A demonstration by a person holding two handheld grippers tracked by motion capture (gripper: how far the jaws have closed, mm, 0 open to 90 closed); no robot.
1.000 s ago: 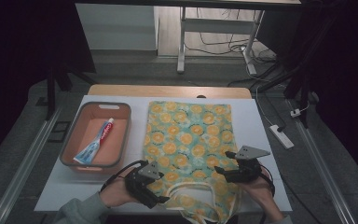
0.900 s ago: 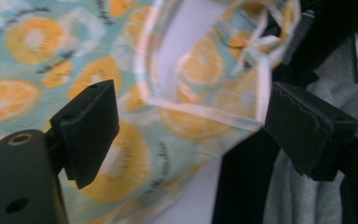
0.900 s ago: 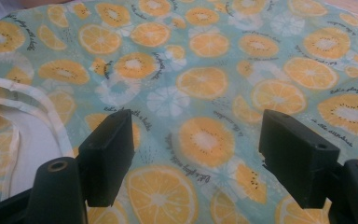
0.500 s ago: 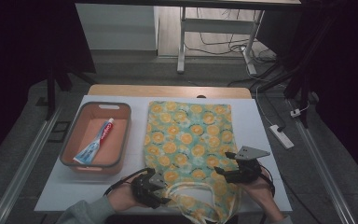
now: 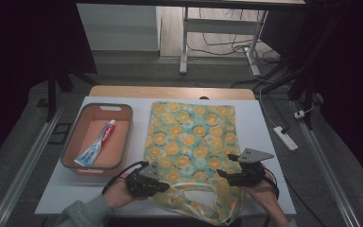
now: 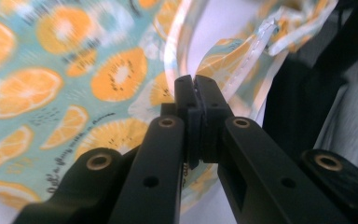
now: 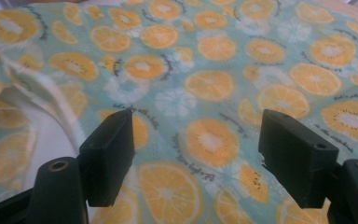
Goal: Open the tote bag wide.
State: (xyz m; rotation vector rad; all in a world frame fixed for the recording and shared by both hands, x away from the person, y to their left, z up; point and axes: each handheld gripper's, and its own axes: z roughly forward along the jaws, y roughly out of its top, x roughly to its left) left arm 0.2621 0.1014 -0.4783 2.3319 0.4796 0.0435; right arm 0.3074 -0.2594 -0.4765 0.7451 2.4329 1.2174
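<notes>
A fruit-print tote bag (image 5: pixel 189 137) lies flat mid-table. The left gripper (image 6: pixel 196 93) looks clamped on its near edge; the right gripper (image 7: pixel 196 135) hovers wide open, empty. Opening seems next.

Teal bag (image 5: pixel 189 137) — orange-slice print — salmon tray (image 5: pixel 123 142).

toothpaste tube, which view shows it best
The high view: the toothpaste tube lies whole in the orange tray at the table's left, cap toward the far end. The left gripper view and the right gripper view look at the fruit-print bag and give nothing of the tube.
</notes>
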